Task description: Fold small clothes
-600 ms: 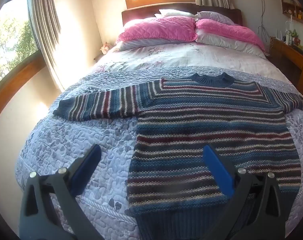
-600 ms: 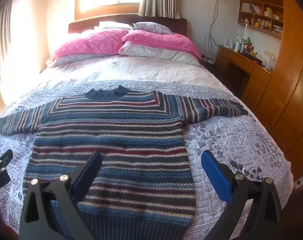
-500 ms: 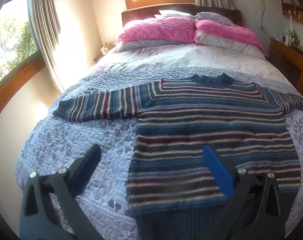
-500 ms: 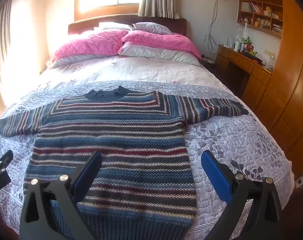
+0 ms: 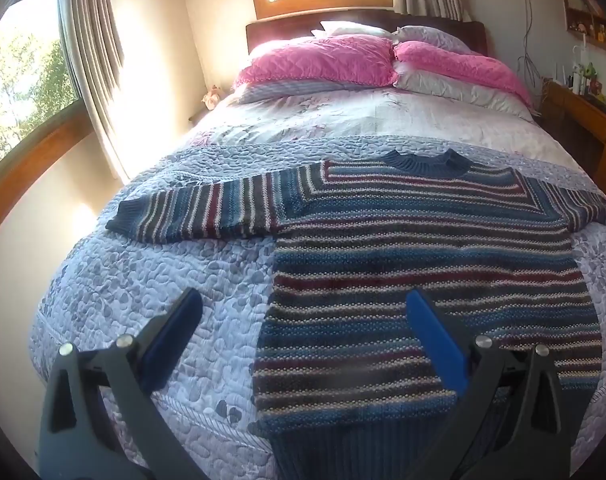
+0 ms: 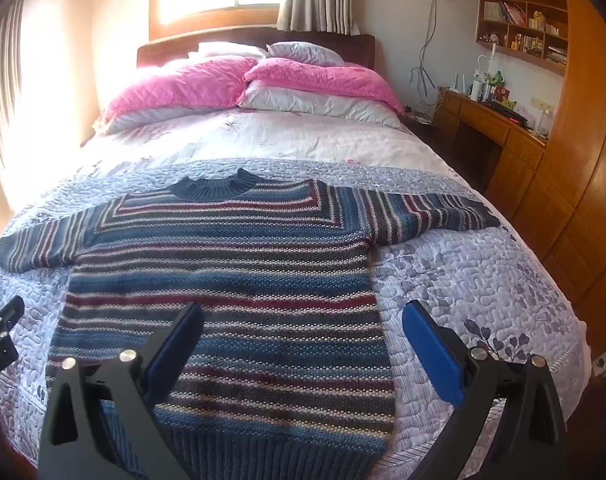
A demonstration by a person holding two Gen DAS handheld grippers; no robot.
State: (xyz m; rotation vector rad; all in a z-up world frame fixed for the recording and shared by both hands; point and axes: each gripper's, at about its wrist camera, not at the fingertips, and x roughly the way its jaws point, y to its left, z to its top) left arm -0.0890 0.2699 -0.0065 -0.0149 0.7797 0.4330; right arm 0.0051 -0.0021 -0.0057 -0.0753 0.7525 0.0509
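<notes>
— Anything shifted?
— No. The striped sweater lies flat on the bed as before; left tongs and right tongs gape wide, empty.
— Writing?
— None legible.

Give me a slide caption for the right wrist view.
Open right gripper above a striped sweater spread flat on the bed.

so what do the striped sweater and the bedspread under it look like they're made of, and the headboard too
Striped sweater: looks like knitted yarn, wool or acrylic, matte; pebbly stitch rows and ribbed collar and hem show.
Bedspread: seemingly quilted cotton or polyester with a slight sheen; stitched lines puff it into pebble shapes, with a printed leaf pattern.
Headboard: likely dark stained wood, smooth finish; grain is too small to tell.
</notes>
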